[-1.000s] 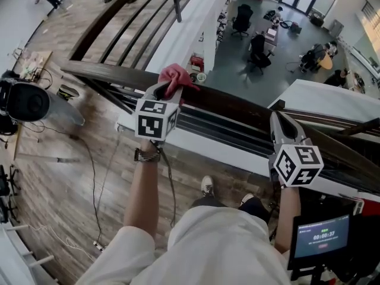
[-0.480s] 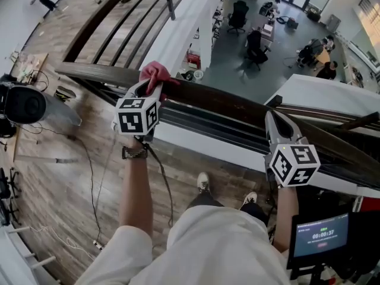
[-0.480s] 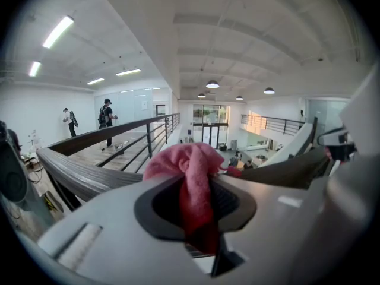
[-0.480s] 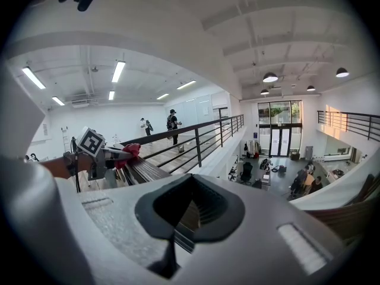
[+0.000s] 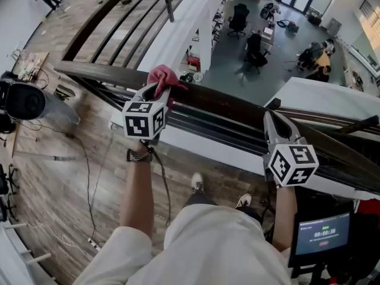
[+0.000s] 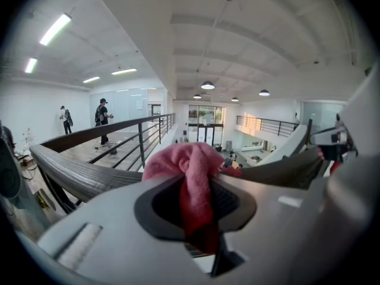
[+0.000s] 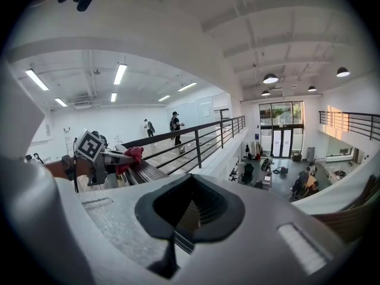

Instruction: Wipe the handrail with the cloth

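Here, my left gripper [image 5: 158, 92] pinches the soft, light cloth [image 5: 162, 76] mid-bunch on the handrail [image 5: 228, 104]; right gripper [image 5: 272, 122] closed, empty.

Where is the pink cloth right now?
The pink cloth sits at the head view's left, pinched in the left tongs on top of the dark handrail.

Left gripper [image 5: 160, 92], clamped on the pink cloth [image 5: 164, 76], travelled left along the handrail [image 5: 225, 104] toward its left end, then returned slightly to the right.
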Demonstrator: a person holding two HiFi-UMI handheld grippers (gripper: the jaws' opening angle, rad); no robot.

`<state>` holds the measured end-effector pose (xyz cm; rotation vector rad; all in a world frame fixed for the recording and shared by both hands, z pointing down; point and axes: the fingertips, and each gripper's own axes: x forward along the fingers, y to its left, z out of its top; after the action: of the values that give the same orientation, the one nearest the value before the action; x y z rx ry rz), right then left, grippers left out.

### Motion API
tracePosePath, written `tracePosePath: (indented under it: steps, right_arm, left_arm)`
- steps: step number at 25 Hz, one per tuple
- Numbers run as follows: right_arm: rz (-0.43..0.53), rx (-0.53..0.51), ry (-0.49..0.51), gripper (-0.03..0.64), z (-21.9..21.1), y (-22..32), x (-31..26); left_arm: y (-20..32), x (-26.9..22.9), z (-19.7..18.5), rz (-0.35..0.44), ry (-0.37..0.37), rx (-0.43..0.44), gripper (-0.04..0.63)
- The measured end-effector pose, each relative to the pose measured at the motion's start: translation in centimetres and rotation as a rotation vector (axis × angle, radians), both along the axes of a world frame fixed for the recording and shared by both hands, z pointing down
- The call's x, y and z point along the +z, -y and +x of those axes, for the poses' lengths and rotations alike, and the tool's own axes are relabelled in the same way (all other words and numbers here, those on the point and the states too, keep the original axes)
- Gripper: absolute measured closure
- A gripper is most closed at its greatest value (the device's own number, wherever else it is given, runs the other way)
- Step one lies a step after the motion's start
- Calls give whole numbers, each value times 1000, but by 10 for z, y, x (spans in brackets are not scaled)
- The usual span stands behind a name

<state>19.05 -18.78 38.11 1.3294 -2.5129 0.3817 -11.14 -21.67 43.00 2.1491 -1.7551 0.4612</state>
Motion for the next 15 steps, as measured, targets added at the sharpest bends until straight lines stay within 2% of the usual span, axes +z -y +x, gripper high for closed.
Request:
tracePosePath:
  steps: [15]
  right_arm:
    - [-1,17,29,614,62,-3,2]
  left_arm:
    - [-5,0,107,-3,0,87,500]
